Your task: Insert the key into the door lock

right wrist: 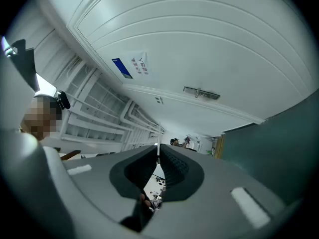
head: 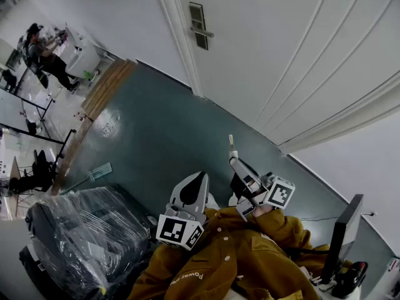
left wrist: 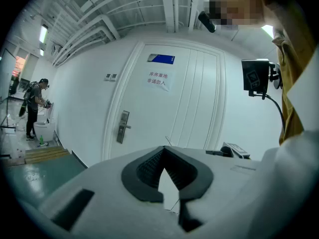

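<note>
The white door carries a metal lock plate with a lever handle [head: 200,26], far up from both grippers in the head view. My right gripper [head: 233,157] is shut on a small key [head: 230,141] that sticks out past its tips toward the door. In the right gripper view the key's blade [right wrist: 157,150] shows edge-on between the closed pads, and the lock plate [right wrist: 201,92] lies well ahead. My left gripper [head: 200,177] is held close to the person's body, shut with nothing in it. Its view shows the lock plate [left wrist: 122,126] at a distance to the left.
A blue-and-white sign [left wrist: 158,77] is on the door. Wooden planks [head: 107,85] lie along the wall at left, and a person [head: 42,50] stands beyond them. A plastic-wrapped bundle [head: 81,239] sits at lower left. A black device on a stand [head: 345,239] is at right.
</note>
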The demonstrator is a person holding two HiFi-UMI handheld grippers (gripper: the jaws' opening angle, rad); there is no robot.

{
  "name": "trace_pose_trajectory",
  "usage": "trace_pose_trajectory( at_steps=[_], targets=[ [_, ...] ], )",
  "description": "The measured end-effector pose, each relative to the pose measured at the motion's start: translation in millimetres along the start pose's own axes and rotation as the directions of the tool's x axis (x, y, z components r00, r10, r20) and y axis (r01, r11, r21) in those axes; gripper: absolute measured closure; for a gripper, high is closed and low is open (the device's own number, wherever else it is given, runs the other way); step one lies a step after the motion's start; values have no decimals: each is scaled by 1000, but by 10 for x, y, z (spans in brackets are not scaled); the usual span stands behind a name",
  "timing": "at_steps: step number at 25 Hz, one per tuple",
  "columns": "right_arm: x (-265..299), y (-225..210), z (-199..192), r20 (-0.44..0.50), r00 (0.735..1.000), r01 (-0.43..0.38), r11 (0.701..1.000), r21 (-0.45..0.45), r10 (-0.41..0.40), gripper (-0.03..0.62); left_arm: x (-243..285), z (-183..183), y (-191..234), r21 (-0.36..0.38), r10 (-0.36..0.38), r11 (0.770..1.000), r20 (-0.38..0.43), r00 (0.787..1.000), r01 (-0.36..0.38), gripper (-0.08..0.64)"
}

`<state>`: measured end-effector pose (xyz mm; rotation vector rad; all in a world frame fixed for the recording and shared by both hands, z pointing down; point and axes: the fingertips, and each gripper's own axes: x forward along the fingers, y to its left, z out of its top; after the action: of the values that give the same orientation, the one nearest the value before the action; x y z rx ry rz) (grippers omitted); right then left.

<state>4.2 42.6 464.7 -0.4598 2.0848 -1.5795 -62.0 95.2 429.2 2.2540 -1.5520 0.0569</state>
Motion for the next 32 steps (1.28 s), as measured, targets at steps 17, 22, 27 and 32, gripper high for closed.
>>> trace_pose_trajectory(
  at_steps=[17,22,27,32],
  targets=[
    [-21,-4,53,19,1000,-16,1000,25,15,566,47,-17,-11,-15,-9,1000,3,1000,9,558],
    [-23,1,54,15,1000,-21,999,39,21,566,43,-31,-17,-18,-3,1000,7,1000,3,558],
    [-9,-28,2,-12,1000,-18,999,46,18,566,31,-12,18,-20,14,1000,17,1000,-14,558],
    [-8,3,-37,-40,999,-22,999,25,23,566,-59,-40,71,-36,59,998,31,998,-58,558]
  ],
)
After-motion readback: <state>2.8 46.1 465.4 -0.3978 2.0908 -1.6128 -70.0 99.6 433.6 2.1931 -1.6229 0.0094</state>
